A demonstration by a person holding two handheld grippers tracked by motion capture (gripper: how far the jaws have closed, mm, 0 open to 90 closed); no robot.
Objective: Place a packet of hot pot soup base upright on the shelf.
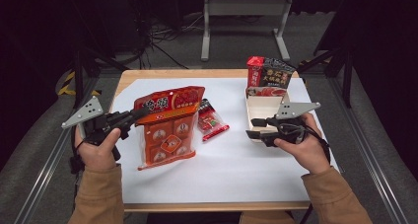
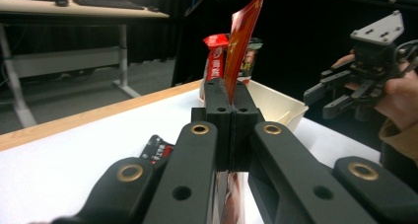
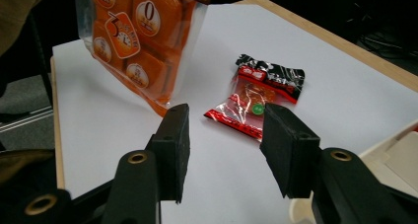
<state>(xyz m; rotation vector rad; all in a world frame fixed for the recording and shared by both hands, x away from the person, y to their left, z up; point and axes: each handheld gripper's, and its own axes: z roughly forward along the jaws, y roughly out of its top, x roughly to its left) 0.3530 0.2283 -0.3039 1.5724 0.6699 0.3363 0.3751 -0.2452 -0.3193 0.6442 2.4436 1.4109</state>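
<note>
While the left tool (image 1: 129, 119) grips the orange bag (image 1: 167, 130) by its top edge, lifted above the white surface (image 1: 236, 169), the right tool (image 1: 256, 128) waits with jaws apart at the tray (image 1: 261, 108), which lies to the bag's right.

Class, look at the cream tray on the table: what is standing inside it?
Inside the cream tray a red-and-black packet stands at the far end; the near part looks empty. The packet hides the tray's far wall and whatever lies behind it.

A large "0" and a "3" on the orange multipack bag (image 3: 143, 41); other print illegible.
</note>
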